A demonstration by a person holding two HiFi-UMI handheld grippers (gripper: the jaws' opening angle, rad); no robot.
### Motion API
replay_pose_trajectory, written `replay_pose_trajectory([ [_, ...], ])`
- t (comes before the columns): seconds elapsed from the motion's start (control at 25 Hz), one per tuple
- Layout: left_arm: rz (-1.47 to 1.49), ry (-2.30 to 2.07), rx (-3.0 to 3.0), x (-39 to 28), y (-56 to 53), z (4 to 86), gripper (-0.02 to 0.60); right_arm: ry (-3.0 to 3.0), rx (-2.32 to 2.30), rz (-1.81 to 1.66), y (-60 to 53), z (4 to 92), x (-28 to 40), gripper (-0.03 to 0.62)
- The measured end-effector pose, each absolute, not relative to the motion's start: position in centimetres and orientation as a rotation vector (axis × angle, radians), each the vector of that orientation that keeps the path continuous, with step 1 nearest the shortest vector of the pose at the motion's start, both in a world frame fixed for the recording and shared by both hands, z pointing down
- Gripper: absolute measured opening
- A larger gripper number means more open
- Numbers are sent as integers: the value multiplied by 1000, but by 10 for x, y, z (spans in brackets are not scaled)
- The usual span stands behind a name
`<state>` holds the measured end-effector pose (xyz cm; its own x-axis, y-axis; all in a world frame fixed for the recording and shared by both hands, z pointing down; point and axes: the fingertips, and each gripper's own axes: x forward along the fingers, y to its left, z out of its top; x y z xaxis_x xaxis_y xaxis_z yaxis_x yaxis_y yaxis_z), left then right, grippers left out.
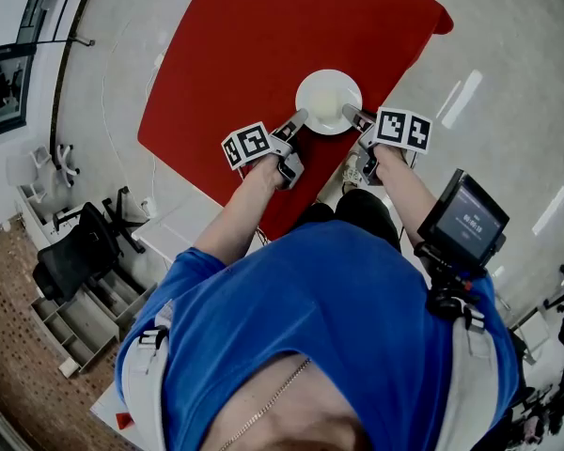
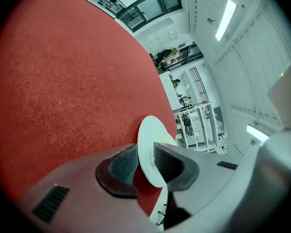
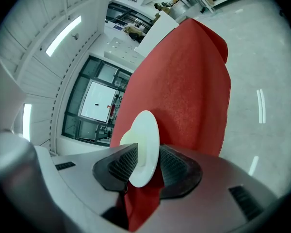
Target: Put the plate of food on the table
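While tongs flank it on both sides, white plate (image 1: 306, 86) at upper centre of head view, at near edge of red-covered surface (image 1: 254, 54). Pale yellowish food (image 1: 327, 107) in plate's middle. One rim clamped by left tongs (image 1: 299, 118). Opposite rim between pads of right tongs (image 1: 350, 114), jaws apart, gap beside plate.

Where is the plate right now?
In the head view, the white plate sits on the red tablecloth, centre frame, its rim between the left gripper and the right gripper.
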<state>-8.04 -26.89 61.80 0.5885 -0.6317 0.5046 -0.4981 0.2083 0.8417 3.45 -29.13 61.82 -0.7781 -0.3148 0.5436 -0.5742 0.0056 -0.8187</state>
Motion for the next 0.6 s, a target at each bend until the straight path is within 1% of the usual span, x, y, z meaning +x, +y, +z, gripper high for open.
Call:
replay_pose_trajectory([
  [0.08,-102,-1041,1445,-82,-269,618,91,-2081,927,1822,-291,617,33,118],
  [0.24,-91,-1057,1456,-84,-270,617,91,-2110,902,1712,-292,613,30,158],
  [0.48,-98,-1062,1453,-83,-270,621,92,-2145,872,1404,-291,616,31,217],
  [0.6,-107,-1062,1454,-84,-272,620,92,-2148,867,1358,-292,616,32,222],
])
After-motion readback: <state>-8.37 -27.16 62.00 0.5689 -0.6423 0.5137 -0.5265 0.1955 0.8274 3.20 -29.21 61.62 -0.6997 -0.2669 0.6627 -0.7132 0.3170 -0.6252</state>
